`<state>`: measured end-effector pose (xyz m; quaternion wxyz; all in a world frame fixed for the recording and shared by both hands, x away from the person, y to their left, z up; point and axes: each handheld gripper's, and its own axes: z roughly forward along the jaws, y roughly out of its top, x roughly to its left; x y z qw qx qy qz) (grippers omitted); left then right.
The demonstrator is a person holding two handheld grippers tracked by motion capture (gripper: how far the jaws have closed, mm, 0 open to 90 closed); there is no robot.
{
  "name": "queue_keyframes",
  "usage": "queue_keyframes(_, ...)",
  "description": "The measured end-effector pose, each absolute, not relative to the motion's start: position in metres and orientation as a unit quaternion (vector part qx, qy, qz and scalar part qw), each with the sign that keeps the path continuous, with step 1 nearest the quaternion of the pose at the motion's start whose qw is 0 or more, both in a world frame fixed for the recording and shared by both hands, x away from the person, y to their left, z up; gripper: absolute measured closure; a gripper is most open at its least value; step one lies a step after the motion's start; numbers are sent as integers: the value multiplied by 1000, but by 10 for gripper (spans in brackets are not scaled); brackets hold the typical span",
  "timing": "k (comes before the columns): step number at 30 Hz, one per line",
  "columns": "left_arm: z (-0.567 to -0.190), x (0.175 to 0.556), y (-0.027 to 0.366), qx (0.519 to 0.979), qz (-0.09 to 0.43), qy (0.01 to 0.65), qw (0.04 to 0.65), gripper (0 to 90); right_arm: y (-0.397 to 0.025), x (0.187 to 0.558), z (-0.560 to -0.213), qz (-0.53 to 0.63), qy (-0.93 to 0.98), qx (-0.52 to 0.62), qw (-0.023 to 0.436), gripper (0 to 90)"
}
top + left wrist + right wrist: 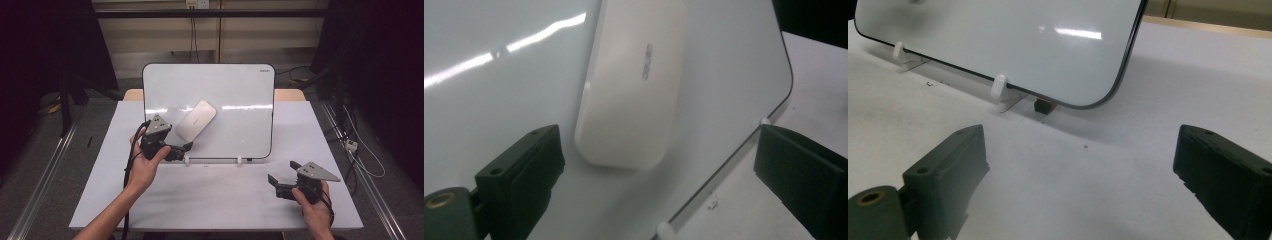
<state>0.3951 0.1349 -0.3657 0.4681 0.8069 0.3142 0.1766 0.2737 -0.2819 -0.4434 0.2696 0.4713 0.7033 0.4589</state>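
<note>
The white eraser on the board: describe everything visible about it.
The eraser is a flat, off-white, rounded oblong pad, smooth and plastic-looking, with a small grey imprint, unreadable, on its face. It sits flat against the leaning whiteboard, tilted diagonally, left of the board's middle. The left claw is open with its jaws spread wide, pointed at the eraser's lower end but not touching it. Nothing else touches the eraser.
</note>
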Motion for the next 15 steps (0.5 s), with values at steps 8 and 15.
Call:
queue_keyframes(8,-381,386,152,812,172,326,453,53,-281,275,-444,460,704,471,269,69)
queue_keyframes(15,-389,370,167,812,182,341,438,51,-281,276,-444,459,704,471,268,69)
